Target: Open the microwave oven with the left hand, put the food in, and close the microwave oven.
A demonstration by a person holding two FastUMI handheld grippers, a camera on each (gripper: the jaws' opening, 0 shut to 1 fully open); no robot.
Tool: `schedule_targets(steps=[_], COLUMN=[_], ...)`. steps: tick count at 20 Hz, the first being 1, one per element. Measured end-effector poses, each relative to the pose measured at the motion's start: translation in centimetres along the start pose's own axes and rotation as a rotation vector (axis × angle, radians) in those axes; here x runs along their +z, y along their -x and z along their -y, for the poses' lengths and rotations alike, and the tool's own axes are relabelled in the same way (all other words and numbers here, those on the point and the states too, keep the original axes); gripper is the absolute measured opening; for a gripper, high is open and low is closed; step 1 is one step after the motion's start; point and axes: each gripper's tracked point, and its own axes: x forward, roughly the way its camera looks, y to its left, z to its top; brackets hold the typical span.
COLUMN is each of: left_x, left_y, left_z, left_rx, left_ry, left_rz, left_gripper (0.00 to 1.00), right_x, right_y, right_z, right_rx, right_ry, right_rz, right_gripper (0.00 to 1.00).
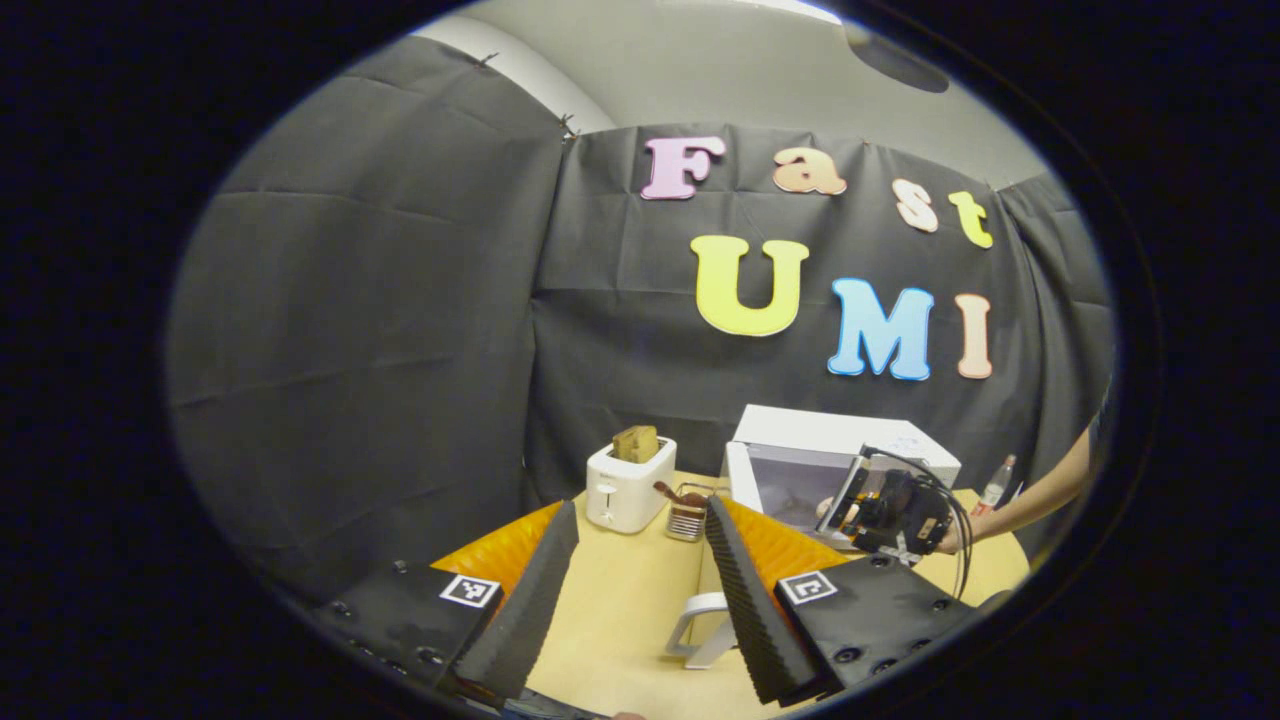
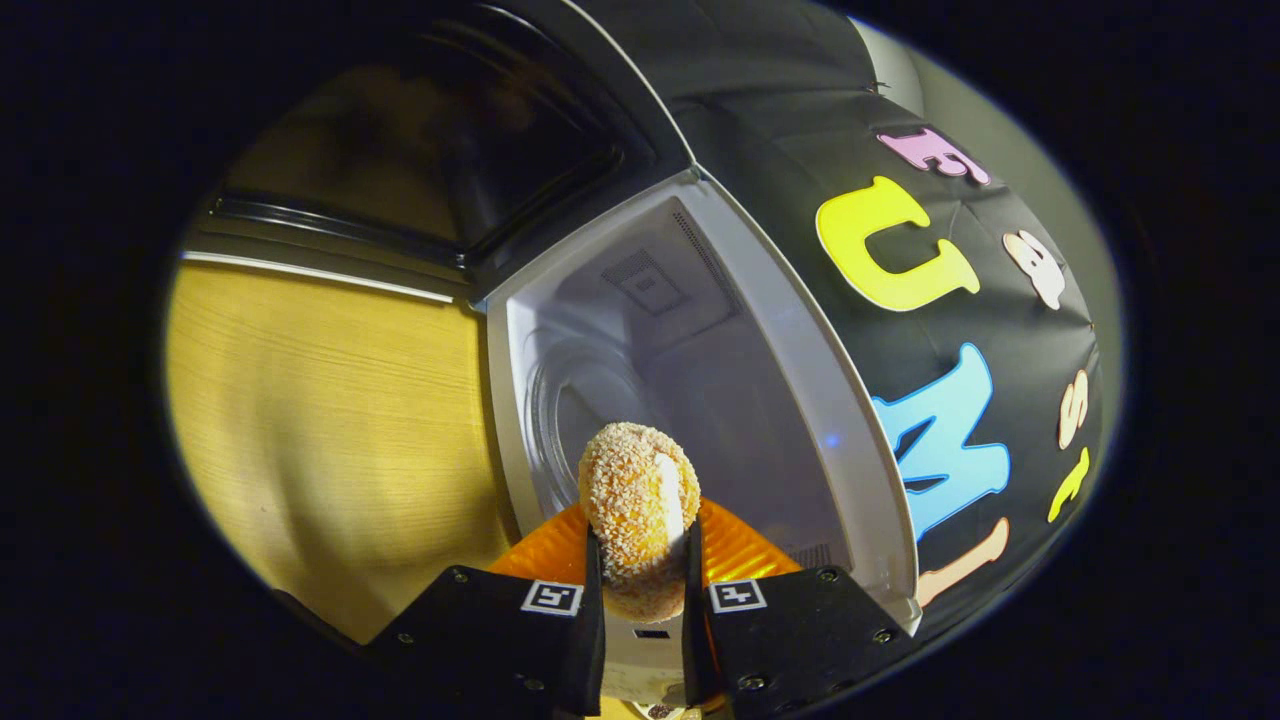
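Two of the task's three steps look settled or nearly so. The microwave (image 2: 700, 330) stands with its door (image 2: 420, 150) swung wide, so the opening is done. In the right gripper view, the right gripper (image 2: 643, 590) is clamped narrow on the food, a crumbed roll (image 2: 640, 500), with a finger pressing on each side of it. The roll sits right at the mouth of the bare cavity, the round turntable (image 2: 560, 420) visible just behind it. I judge the roll is not yet set down, since it hangs between the fingers above the cavity floor.

In the left gripper view, the left gripper (image 1: 640, 580) hovers over the wooden table (image 1: 620, 600) with its fingers spread wide and nothing between them. It is well apart from the microwave (image 1: 830, 450), which stands at the far right of the table beside a white toaster (image 1: 630, 485). The right gripper (image 1: 895, 515), held by a person's hand, shows there at the oven's front.

What is left: carry the roll deeper inside, release it on the turntable, draw the right gripper out, then bring the left gripper across to swing the door shut. The door should not be pushed until the right gripper is out of the cavity.
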Motion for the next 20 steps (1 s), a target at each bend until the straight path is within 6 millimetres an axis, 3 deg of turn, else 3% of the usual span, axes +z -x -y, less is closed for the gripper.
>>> schedule_targets(steps=[4,10,17,20], left_x=[0.6,-0.9,-0.4,-0.6], left_y=[0.5,0.8,0.5,0.5], left_z=[-0.3,-0.9,-2.1,-2.1], left_rx=[0.003,0.019,0.059,0.068], left_ry=[-0.042,-0.045,-0.054,-0.042], left_rz=[-0.005,-0.052,-0.063,-0.07], left_gripper=[0.85,0.85,0.85,0.87], right_x=[0.8,0.8,0.3,0.2], right_y=[-3.5,-7.9,-10.1,-10.8], right_z=[0.2,0.6,-0.6,-0.1], right_rx=[-0.004,0.002,0.026,0.005], right_ry=[0.012,-0.019,0.063,0.051], right_rz=[-0.023,-0.071,-0.083,-0.083], right_gripper=[0.29,0.31,0.32,0.39])
